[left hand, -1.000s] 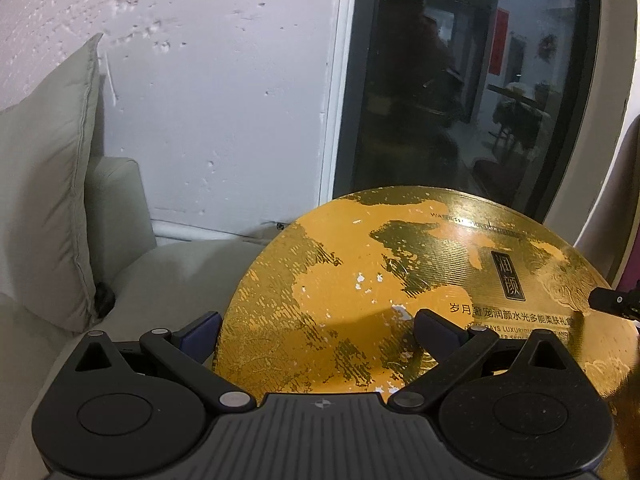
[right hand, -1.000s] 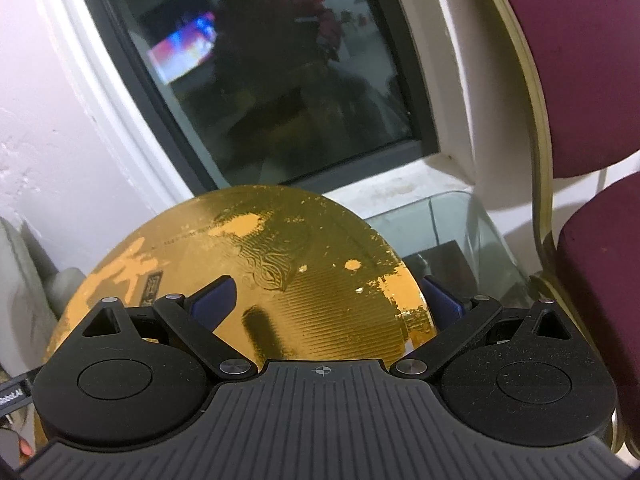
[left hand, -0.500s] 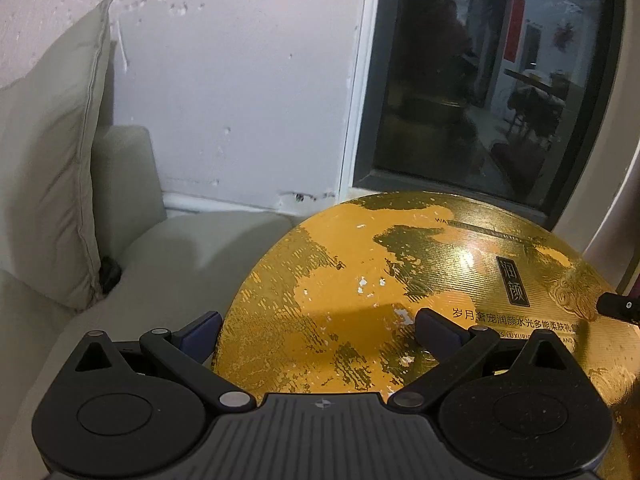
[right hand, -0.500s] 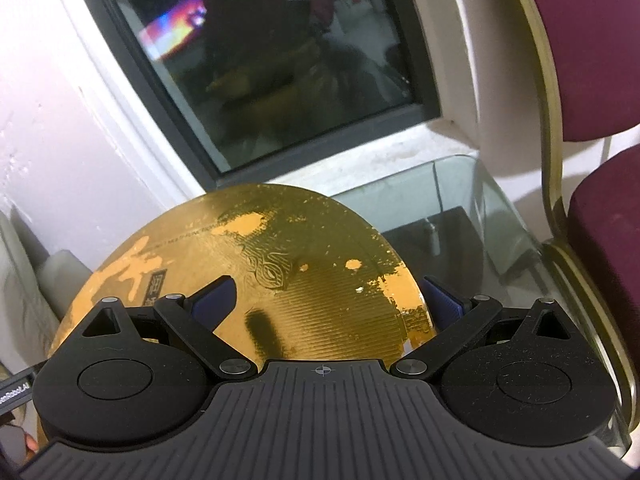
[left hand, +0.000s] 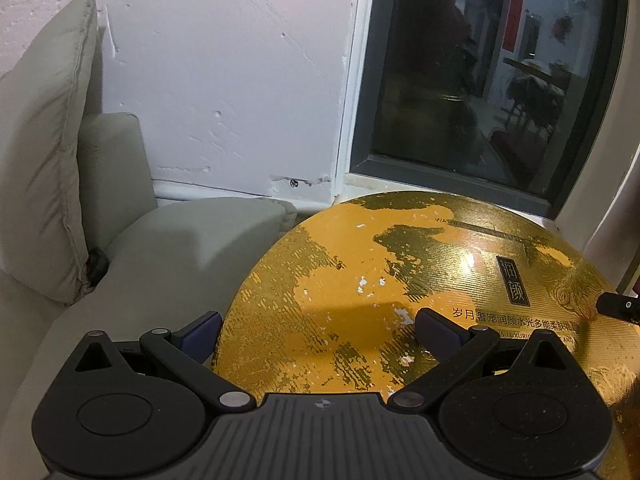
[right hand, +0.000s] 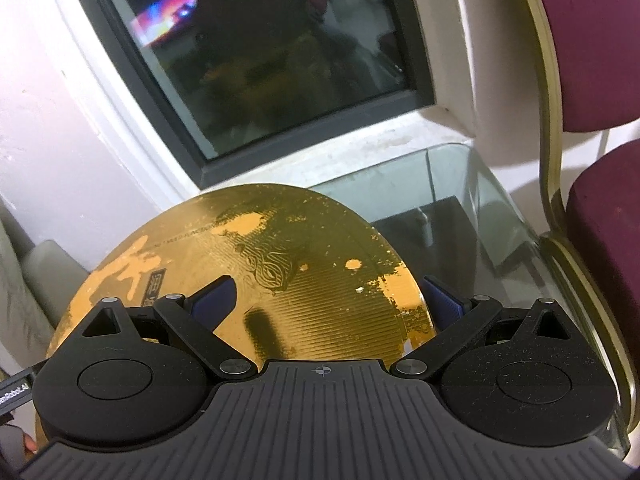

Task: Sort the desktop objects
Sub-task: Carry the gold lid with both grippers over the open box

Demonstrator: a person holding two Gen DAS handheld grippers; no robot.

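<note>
A large round gold box (left hand: 360, 280) with black Chinese lettering fills the lower middle of both views, and its worn lid (right hand: 280, 260) faces up. My left gripper (left hand: 318, 332) stands wide open across the box's left rim, one finger outside the edge and one over the lid. My right gripper (right hand: 326, 300) stands wide open across the right rim in the same way. The box sits between the two tools and stays fixed relative to both. Its underside and its support are hidden.
A glass table (right hand: 460, 184) lies just beyond the box on the right, below a dark window (left hand: 480, 80). A maroon chair (right hand: 600, 220) with a gold frame stands at the far right. A grey sofa arm (left hand: 160, 260) and cushion (left hand: 40, 160) are on the left.
The box has kept its place between both grippers. The window and wall have slid upward in both views, and more of the sofa and the glass table shows.
</note>
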